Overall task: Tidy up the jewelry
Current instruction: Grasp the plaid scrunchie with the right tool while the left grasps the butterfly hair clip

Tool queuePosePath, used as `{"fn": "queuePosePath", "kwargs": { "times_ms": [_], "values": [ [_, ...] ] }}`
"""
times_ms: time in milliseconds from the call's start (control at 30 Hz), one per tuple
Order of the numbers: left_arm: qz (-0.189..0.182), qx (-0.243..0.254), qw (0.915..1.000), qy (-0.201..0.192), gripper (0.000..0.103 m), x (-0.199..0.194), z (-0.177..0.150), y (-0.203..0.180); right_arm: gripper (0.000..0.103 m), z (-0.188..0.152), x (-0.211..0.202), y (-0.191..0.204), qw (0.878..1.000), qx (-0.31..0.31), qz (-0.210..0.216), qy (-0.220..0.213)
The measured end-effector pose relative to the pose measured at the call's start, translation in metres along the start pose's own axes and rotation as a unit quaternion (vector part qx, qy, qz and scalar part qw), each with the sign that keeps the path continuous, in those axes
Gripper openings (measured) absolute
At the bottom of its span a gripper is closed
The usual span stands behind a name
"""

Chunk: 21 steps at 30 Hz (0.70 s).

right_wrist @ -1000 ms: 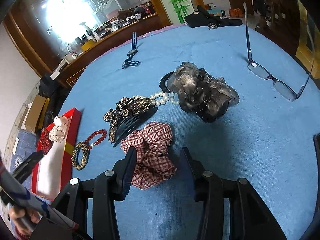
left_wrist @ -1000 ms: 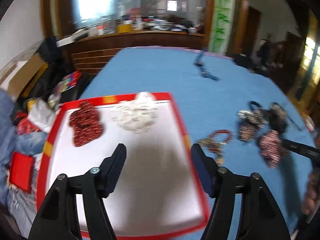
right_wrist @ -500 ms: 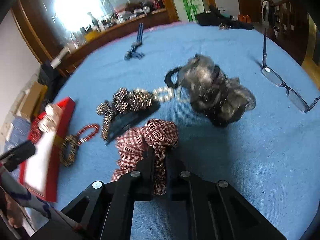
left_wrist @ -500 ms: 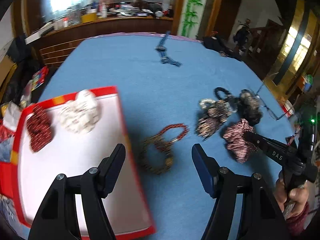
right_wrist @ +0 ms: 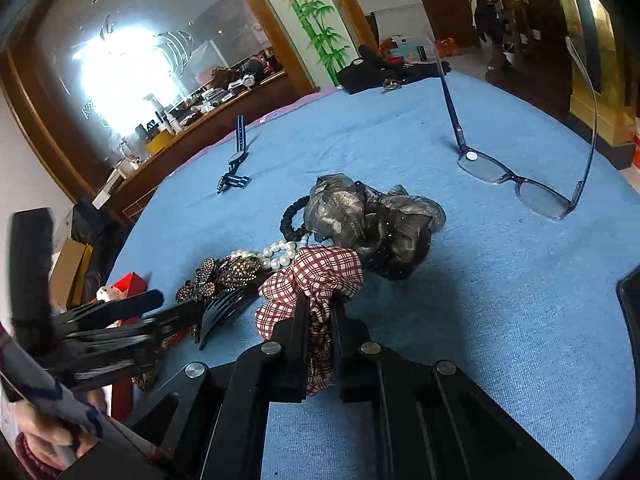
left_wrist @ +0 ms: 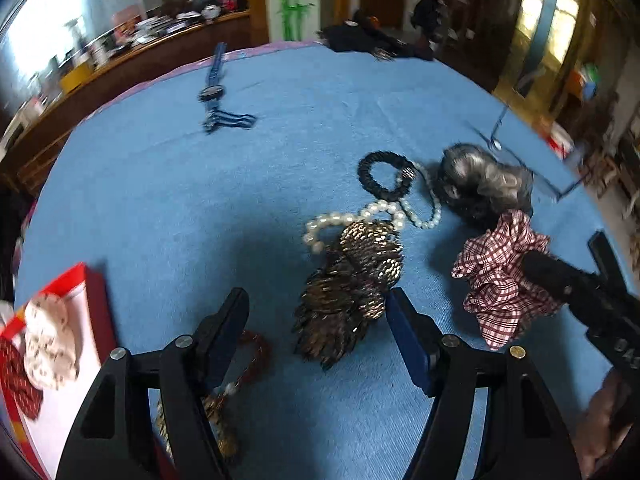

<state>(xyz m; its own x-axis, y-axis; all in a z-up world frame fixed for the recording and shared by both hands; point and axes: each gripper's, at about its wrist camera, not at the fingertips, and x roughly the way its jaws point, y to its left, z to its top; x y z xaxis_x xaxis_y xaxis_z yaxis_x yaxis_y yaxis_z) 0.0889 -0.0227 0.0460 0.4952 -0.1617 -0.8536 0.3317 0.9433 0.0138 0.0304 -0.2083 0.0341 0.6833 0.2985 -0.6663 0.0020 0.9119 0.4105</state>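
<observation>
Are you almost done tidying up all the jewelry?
Not yet. Two bead bracelets sit in the red tray. The right tongs grip the plaid scrunchie. The open left tongs hover by the sparkly comb. Pearls wait.

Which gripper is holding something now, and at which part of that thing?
The right gripper pinches the plaid scrunchie by a fold at its near edge. The left gripper is open and holds nothing.
</observation>
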Motion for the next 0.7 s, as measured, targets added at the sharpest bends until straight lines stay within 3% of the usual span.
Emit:
{"fn": "queuePosePath", "kwargs": {
  "times_ms": [267,400,700],
  "values": [
    [0.013,0.001,0.9999,0.002,0.068,0.026,0.002,-0.012,0.009,0.0,0.001,0.001,1.0,-0.004,0.0,0.001],
    [0.009,0.005,0.9999,-0.006,0.047,0.023,0.0,-0.017,0.009,0.0,0.0,0.004,1.0,-0.012,-0.001,-0.002],
    [-0.01,-0.04,0.9983,-0.041,0.043,-0.012,-0.026,-0.012,0.009,-0.001,-0.005,0.013,0.999,-0.035,-0.002,-0.022]
  ]
}}
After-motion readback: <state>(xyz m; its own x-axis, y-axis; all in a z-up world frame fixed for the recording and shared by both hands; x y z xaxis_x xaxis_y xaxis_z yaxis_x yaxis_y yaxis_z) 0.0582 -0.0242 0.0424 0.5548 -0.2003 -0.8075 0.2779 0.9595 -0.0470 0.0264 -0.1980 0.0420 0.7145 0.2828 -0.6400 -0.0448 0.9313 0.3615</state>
